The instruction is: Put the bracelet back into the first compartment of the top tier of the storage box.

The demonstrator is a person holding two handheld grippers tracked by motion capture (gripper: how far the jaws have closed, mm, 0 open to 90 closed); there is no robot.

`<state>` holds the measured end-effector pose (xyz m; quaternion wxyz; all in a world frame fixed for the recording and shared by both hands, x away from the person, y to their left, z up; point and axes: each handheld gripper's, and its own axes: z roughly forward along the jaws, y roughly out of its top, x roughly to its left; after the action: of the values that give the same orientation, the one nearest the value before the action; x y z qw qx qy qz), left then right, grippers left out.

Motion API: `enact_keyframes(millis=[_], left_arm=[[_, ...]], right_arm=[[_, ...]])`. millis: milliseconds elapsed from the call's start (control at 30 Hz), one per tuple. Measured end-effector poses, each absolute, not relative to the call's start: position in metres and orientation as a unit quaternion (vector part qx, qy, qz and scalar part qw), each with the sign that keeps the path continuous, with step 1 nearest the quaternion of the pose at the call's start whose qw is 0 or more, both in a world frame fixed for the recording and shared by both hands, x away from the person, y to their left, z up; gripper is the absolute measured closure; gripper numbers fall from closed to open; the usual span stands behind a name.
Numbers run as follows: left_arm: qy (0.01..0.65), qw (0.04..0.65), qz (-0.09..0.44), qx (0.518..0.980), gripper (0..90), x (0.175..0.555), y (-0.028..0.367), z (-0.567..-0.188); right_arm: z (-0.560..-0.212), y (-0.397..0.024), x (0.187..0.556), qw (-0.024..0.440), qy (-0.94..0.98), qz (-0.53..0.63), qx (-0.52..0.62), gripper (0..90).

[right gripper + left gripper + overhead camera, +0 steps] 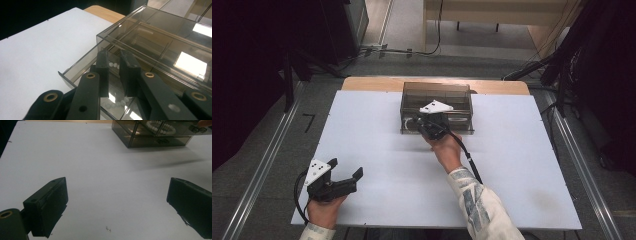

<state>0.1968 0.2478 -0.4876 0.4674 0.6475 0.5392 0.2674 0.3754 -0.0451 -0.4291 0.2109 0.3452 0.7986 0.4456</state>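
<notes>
Spanning most of the high view: white surface (pixel 377 150), lying bare and wide across its left half and near edge, with a strip of wooden top (pixel 367 82) peeking out along the far edge. Sitting at the far middle, close to that far edge: smoky clear plastic drawer box (pixel 437 95), with broad open room to either side. Sliding out toward the near side from its front: drawer (pixel 75 72), its thin front lip standing just over the white sheet. Resting inside the drawer: string of white beads (pixel 113 65), seen also through the box wall in the left tool view (pixel 160 126).

Reaching into the drawer front: right tool (pixel 432 125), jaws nearly pressed together with only a slim gap, tips hanging just above the beads; pinching anything or not, cannot tell. Resting near the left near corner, well apart from the box: left tool (pixel 344 172), jaws spread wide, pinching nothing, bare sheet lying between them. Sitting close to the near edge: left hand (pixel 326 210).
</notes>
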Motion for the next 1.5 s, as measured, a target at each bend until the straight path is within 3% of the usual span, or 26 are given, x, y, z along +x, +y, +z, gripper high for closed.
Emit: enact_keyframes(millis=[433, 867, 1300, 1500], left_arm=[[0.54, 0.467, 0.267, 0.648, 3.9, 0.197, 0.248, -0.488], [0.54, 0.466, 0.268, 0.647, 3.9, 0.197, 0.247, -0.488], [0.54, 0.463, 0.267, 0.65, 3.9, 0.197, 0.246, -0.488], [0.539, 0.463, 0.267, 0.651, 3.9, 0.198, 0.246, -0.489]], right_arm=[[-0.427, -0.043, 0.37, 0.203, 0.799, 0.462, 0.326, 75.5], [-0.414, -0.056, 0.352, 0.177, 0.798, 0.487, 0.309, 61.1], [-0.415, -0.085, 0.333, 0.181, 0.796, 0.477, 0.326, 27.0], [-0.416, -0.106, 0.322, 0.206, 0.789, 0.451, 0.361, 14.9]])
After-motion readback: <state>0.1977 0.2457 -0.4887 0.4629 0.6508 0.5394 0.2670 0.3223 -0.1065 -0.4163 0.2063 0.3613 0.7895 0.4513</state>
